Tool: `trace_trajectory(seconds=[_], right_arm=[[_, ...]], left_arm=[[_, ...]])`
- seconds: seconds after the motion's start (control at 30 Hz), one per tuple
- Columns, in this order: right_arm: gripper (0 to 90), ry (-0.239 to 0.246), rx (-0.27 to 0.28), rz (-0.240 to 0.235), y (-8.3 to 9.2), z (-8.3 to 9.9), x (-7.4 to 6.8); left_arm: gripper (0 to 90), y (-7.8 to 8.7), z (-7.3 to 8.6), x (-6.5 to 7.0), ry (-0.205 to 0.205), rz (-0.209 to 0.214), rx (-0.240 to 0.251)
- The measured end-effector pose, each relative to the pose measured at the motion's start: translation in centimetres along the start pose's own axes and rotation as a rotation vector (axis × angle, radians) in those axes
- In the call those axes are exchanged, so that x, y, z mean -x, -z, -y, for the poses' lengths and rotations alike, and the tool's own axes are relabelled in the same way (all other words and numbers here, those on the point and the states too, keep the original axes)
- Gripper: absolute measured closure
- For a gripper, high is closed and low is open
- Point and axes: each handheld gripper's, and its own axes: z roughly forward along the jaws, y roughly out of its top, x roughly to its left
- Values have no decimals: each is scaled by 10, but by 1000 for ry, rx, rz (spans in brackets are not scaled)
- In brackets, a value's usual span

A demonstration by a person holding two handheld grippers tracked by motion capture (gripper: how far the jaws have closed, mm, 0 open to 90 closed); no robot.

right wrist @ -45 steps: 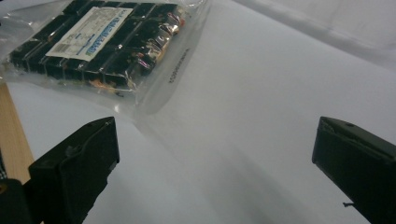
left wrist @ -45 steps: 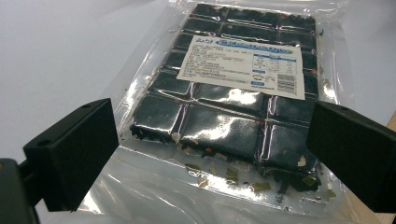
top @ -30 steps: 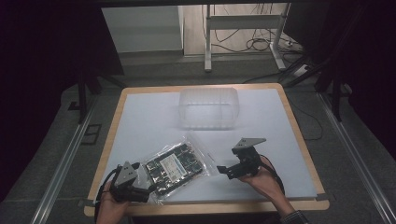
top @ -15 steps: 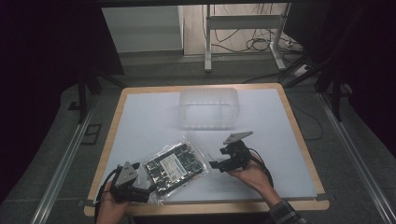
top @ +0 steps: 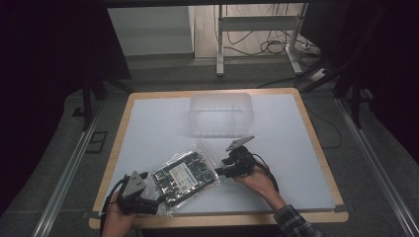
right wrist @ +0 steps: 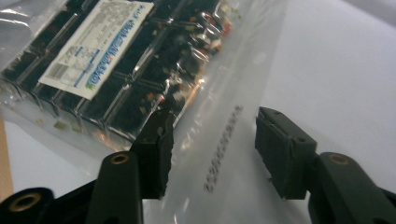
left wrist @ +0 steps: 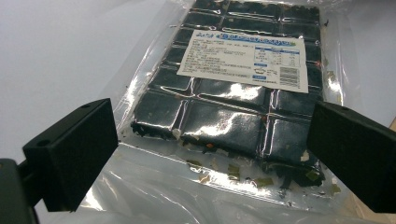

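A clear plastic bag [top: 185,175] of dark blocks with a white label [left wrist: 245,58] lies on the white table top near the front. My left gripper [top: 154,198] sits at the bag's near left end, and in the left gripper view [left wrist: 212,140] its jaws stand wide open on either side of the bag's end. My right gripper [top: 221,171] is at the bag's right end. Its jaws have just been closing, and the bag's clear flat edge [right wrist: 224,140] lies between them. The pads [right wrist: 280,154] stand apart from the film.
A clear plastic tub [top: 221,113] stands upside down at the back middle of the table. The wooden table rim [top: 316,133] frames the white sheet. Cables and desk legs lie on the floor beyond the far edge.
My right gripper has moved left to the bag's right end and its jaws have narrowed around the clear edge. The left gripper and the bag have stayed put.
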Motion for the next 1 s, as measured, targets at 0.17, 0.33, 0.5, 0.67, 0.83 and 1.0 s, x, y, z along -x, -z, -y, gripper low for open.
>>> trace_trajectory(seconds=[0.17, 0.33, 0.5, 0.67, 0.83, 1.0], right_arm=[[534, 11, 4, -13, -9, -8, 0], [581, 22, 12, -12, -16, -14, 0], [639, 31, -7, -3, -23, -18, -1], [709, -10, -4, -17, -26, -18, 3], [831, -64, -24, -30, -28, -18, 4], [890, -72, -30, -12, -25, -23, 1]], left_arm=[[18, 0, 0, 0, -2, 0, 0], [18, 0, 0, 0, -3, -1, 2], [18, 0, 0, 0, -5, -1, 1], [18, 0, 0, 0, -4, 0, 2], [18, 0, 0, 0, -6, -1, 1], [18, 0, 0, 0, -6, -1, 3]])
